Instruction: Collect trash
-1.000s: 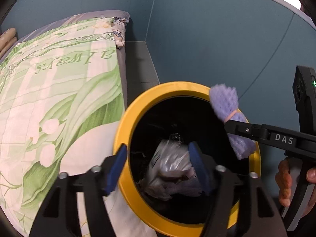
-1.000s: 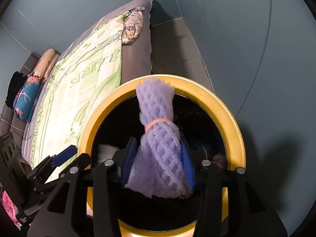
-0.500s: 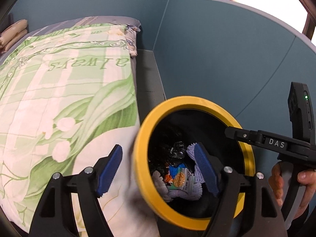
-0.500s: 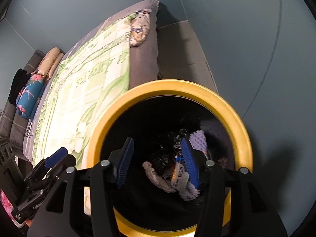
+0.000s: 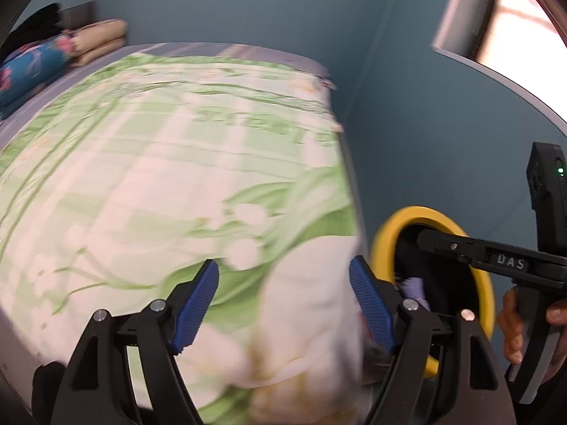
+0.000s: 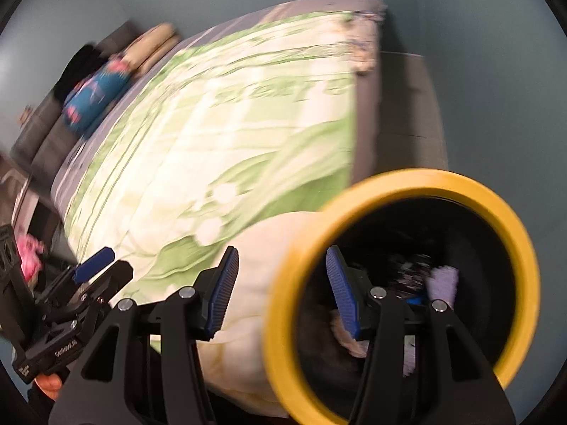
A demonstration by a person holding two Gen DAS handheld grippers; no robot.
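Note:
The black bin with a yellow rim [image 6: 425, 177] stands beside the bed, low on the right in the right wrist view. Inside it lie the purple foam net [image 6: 443, 279] and other blurred wrappers. My right gripper [image 6: 281, 253] is open and holds nothing; its fingers straddle the bin's left rim in the picture. My left gripper [image 5: 283, 269] is open and bare over the quilt's corner. The left wrist view has the bin's rim [image 5: 393, 219] to the right, a bit of the purple net [image 5: 413, 288], and the right gripper [image 5: 423, 241] over the opening.
A bed with a green and white floral quilt [image 5: 177, 177] fills the left and middle. Folded pillows [image 5: 35, 63] lie at its far end. Blue walls close in behind and to the right, with a window [image 5: 514, 28] up right. A hand [image 5: 514, 326] grips the right tool.
The right gripper let go of the purple foam net, which now lies in the bin. Both grippers have swung left from over the bin toward the bed, and their jaws stand wider.

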